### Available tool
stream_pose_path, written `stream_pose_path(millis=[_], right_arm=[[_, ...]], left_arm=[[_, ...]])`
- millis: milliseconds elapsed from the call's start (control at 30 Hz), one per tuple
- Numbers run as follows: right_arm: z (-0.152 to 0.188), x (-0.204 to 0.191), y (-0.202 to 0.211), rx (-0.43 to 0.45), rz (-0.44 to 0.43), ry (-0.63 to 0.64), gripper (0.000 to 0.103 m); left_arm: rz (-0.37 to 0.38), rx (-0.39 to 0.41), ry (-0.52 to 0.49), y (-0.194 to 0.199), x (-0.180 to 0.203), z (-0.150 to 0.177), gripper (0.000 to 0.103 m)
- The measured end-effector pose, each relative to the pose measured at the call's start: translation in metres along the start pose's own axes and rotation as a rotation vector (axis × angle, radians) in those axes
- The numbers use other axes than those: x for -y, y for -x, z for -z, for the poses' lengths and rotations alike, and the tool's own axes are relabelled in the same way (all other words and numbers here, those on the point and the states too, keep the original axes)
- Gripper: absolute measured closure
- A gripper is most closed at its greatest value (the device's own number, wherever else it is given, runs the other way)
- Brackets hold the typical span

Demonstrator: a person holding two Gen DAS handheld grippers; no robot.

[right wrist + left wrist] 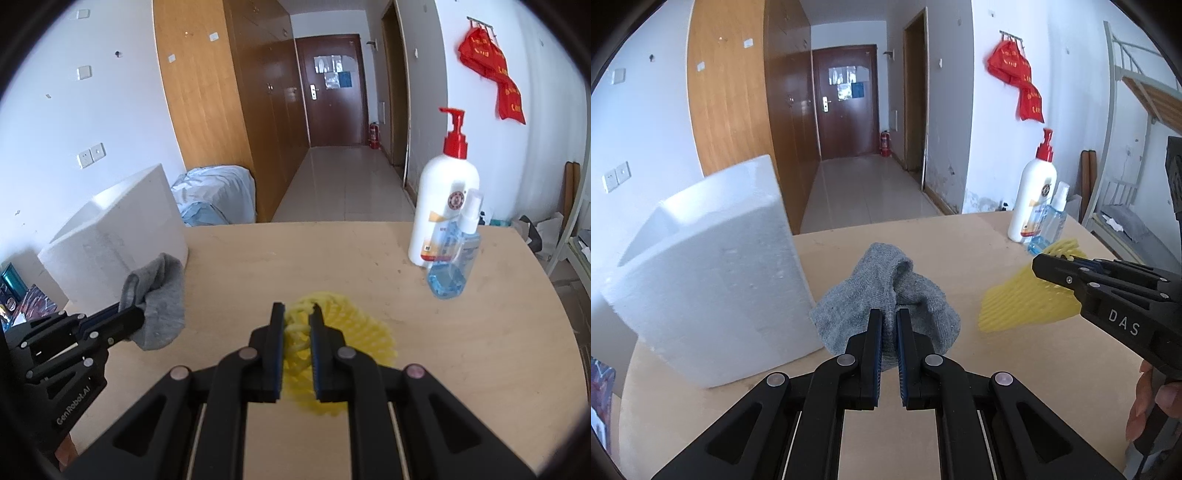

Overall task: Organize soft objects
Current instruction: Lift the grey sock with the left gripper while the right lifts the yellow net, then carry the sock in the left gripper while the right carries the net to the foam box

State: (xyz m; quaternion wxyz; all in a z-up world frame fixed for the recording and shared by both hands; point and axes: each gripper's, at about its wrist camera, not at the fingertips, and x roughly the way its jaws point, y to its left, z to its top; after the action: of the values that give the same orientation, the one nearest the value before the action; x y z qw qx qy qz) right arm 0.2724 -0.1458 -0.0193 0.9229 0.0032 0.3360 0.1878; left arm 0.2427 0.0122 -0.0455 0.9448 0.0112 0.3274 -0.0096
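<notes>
The foam box (713, 273) stands at the left of the table (960, 243), open side up, and is the likely container for the soft items. Its interior is only partly visible, and nothing shows inside it. Judged from this layout, the task is at an early stage: both soft items are gripped, neither is stowed, and both transfers remain.

The grey sock (886, 291) is bunched just beside the right face of the box and appears to hang slightly above the table surface. The yellow foam net (332, 325) lies to the right of the sock, well apart from the box, near the pump bottle (443, 206) and the small spray bottle (458, 258).

Left gripper (889, 314): jaws narrow, clamped on a fold of the sock, which fills the gap between the pads.

Right gripper (297, 314): jaws narrow, clamped on the near edge of the net, with mesh compressed between the pads. Whether the net is clear of the table cannot be told.
</notes>
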Motion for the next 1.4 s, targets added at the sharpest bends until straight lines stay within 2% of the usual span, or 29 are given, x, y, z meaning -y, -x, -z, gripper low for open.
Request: stream_pose_path(millis=[400,1067,1400], right_arm=[[0.013,-0.016,0.072,0.098,0.005,0.026,0.088],[0.053,-0.052,0.2,0.308,0.015,0.06,0.088],[0.07,-0.058,0.233,0.378,0.018,0.071,0.088]], left_arm=[[-0.016,0.091,0.01,0.068,0.008,0.003,0.095],[-0.039,0.315,-0.008,0.214,0.02,0.05,0.095],[-0.032,0.394,-0.007,0.263,0.026,0.072,0.095]])
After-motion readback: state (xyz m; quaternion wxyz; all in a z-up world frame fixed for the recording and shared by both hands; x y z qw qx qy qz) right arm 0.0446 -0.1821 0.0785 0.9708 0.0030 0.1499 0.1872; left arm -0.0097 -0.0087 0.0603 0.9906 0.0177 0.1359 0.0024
